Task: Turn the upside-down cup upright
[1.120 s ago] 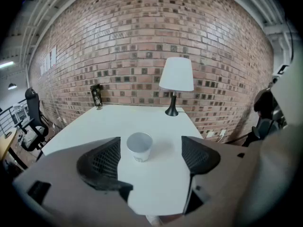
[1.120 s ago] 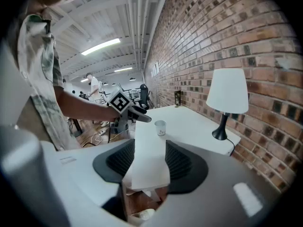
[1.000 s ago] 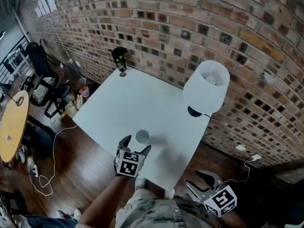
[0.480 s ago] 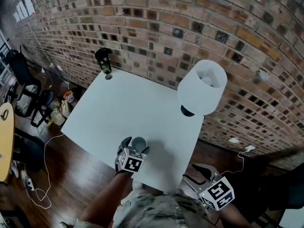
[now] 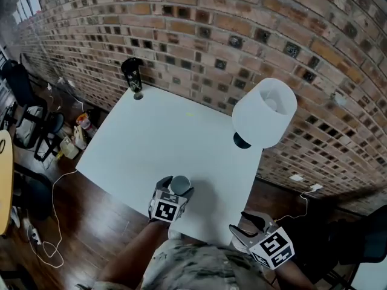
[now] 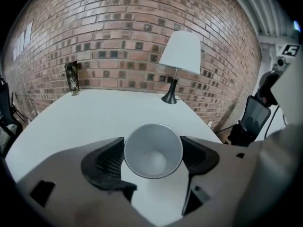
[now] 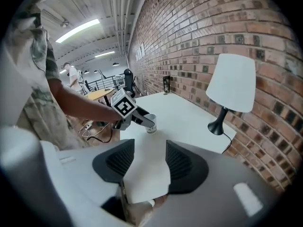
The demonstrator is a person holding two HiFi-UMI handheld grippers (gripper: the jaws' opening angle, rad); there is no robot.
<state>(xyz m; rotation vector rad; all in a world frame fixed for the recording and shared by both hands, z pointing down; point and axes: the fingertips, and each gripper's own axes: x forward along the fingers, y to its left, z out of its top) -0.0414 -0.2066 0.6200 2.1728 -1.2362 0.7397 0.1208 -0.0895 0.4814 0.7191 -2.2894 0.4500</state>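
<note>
Left gripper view tells the most: the cup (image 6: 153, 157) sits low in the middle of the frame, on the white bench (image 6: 94, 117), right between the fingers of the left gripper (image 6: 152, 146). Those fingers are closing, and both dark pads look to be meeting the cup's wall, one on each side. The cup has not been lifted.

It shows a wide rim with a smaller round patch lower inside, which reads as an open mouth facing up toward the camera. In the head view the cup (image 5: 179, 183), at the bench's lower edge, is a pale ring with a darker middle, and that agrees. It is small there, though, so I would not swear to it.

Judged from this, the grip is only now being made. If the mouth really is up, no flip is left to do. If that inner patch is the base, the whole turn remains — lift, roll over, set down.

The right gripper (image 7: 149, 162) hangs off the bench at the head view's lower right, its fingers apart with nothing between them.
</note>
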